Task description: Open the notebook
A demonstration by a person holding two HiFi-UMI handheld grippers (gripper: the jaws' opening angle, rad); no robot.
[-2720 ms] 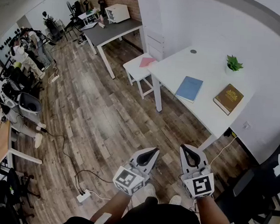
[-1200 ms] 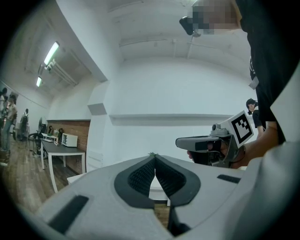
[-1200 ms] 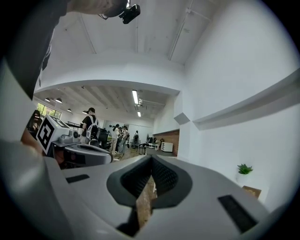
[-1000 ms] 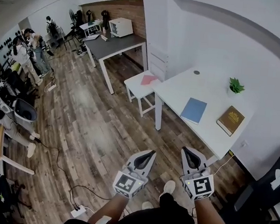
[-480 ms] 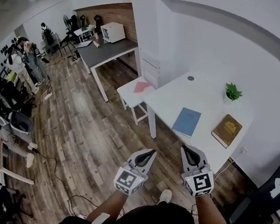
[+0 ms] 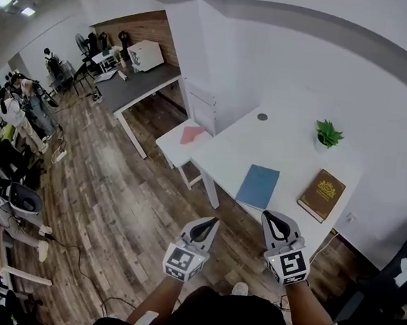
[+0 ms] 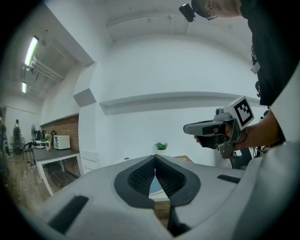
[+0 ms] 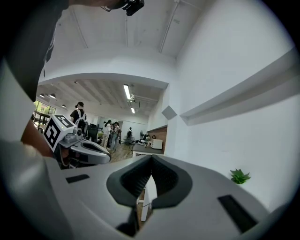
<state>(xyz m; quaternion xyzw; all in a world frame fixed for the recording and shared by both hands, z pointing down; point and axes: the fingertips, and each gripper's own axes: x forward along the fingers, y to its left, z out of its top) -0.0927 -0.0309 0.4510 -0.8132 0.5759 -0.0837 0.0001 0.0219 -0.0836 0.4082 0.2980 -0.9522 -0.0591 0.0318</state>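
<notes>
A blue notebook [image 6: 258, 186] lies closed on the white table [image 6: 283, 147]. A closed brown book [image 6: 322, 195] is to its right. My left gripper [image 6: 214, 221] and right gripper [image 6: 267, 215] hang side by side over the wooden floor, just short of the table's near edge. Both point toward the table. In the left gripper view the left gripper [image 7: 155, 157] has its jaws touching at the tip, with nothing between them. The right gripper [image 8: 151, 158] is shut and empty in its own view too. Each gripper view shows the other gripper: the right gripper [image 7: 220, 129] and the left gripper [image 8: 79, 149].
A small potted plant [image 6: 326, 133] stands at the table's far side. A white stool [image 6: 179, 143] carrying a pink item adjoins the table's left end, with a grey desk [image 6: 136, 81] beyond it. A black chair [image 6: 391, 281] is at the right. People [image 6: 25, 100] stand far left.
The white table and the blue notebook have come nearer and lower in the head view. Both shut grippers have advanced toward the table's near edge, still side by side.
</notes>
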